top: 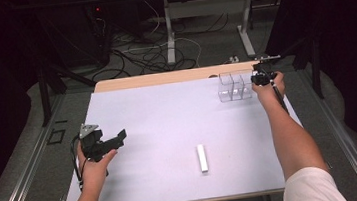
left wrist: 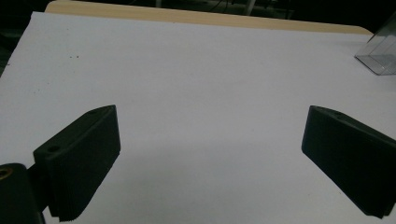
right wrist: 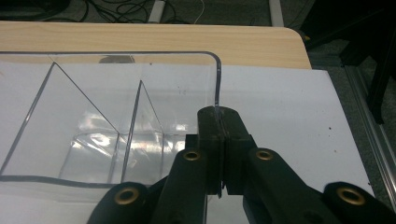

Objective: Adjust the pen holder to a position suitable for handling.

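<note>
A clear plastic divided box [top: 233, 85] stands at the far right of the white table sheet [top: 169, 126]. My right gripper [top: 259, 78] is at its right side, shut on the box's thin right wall [right wrist: 217, 88]; in the right gripper view the jaws pinch that wall edge at my right gripper [right wrist: 220, 140]. The box [right wrist: 107, 126] shows slanted inner partitions and looks empty. My left gripper [top: 113, 141] rests near the left edge of the sheet, held by a hand, jaws wide apart with nothing between them at my left gripper [left wrist: 210, 158]. A small white bar [top: 202, 158] lies near the front middle.
A strip of bare wooden tabletop [top: 164, 78] runs along the far edge. Beyond it are desk legs and tangled cables on the floor [top: 146, 53]. The box's corner [left wrist: 380, 51] shows at the upper right of the left gripper view. Dark surroundings flank both sides.
</note>
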{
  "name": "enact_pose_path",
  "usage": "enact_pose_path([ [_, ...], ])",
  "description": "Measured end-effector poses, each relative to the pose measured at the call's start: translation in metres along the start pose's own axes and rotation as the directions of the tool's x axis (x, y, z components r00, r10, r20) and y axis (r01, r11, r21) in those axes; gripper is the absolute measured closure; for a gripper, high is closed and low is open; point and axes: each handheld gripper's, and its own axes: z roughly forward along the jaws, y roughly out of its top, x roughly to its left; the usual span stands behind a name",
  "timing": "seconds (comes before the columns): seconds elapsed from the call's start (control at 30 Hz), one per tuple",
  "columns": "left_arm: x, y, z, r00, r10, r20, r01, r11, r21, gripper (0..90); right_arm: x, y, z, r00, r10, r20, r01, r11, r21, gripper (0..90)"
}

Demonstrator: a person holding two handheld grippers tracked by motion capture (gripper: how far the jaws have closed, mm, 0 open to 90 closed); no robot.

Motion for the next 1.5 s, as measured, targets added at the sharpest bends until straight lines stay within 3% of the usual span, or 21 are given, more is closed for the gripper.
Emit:
enact_pose_path([
  [0.3, -0.001, 0.0, 0.001, 1.0, 0.006, 0.004, -0.006, 1.0, 0.004, 4.7, 0.001, 0.0, -0.017, 0.9997, -0.016, 0.017, 0.015, 0.999, 0.05, 89.3],
  [0.4, -0.003, 0.001, 0.001, 0.9999, 0.011, 0.006, -0.011, 0.9999, 0.0, 4.7, 0.0, -0.003, -0.027, 0.9998, -0.004, 0.018, 0.002, 0.997, 0.082, 89.3],
  [0.57, -0.004, 0.001, 0.001, 0.9999, 0.015, 0.008, -0.015, 0.9999, 0.0, 4.8, -0.001, -0.013, -0.044, 0.9991, 0.043, 0.001, -0.043, 0.995, 0.086, 89.5],
  [0.7, -0.004, 0.001, 0.002, 0.9999, 0.015, 0.006, -0.015, 0.9999, 0.003, 4.7, 0.003, -0.023, -0.058, 0.9999, 0.003, 0.012, -0.004, 0.996, 0.094, 89.3],
  [0.83, -0.005, 0.001, 0.001, 0.9998, 0.016, 0.01, -0.016, 0.9999, 0.003, 4.8, 0.009, -0.033, -0.071, 1.0, -0.004, 0.006, 0.004, 0.994, 0.107, 89.4],
  [1.0, -0.006, 0.001, 0.001, 0.9998, 0.017, 0.009, -0.017, 0.9998, 0.003, 4.8, 0.016, -0.046, -0.084, 0.9997, -0.023, -0.005, 0.023, 0.994, 0.107, 89.4],
  [1.17, -0.006, 0.001, 0.001, 0.9998, 0.015, 0.009, -0.015, 0.9999, 0.004, 4.8, 0.017, -0.056, -0.095, 0.9995, -0.008, -0.029, 0.011, 0.995, 0.101, 89.2],
  [1.43, -0.006, 0.001, 0.002, 0.9997, 0.022, 0.01, -0.022, 0.9998, 0.001, 4.8, 0.02, -0.072, -0.099, 0.9997, -0.008, -0.025, 0.01, 0.996, 0.091, 89.2],
  [1.5, -0.007, 0.001, 0.002, 0.9998, 0.017, 0.01, -0.017, 0.9998, 0.006, 4.8, 0.019, -0.074, -0.099, 0.9993, 0.019, -0.033, -0.016, 0.996, 0.085, 88.7],
])
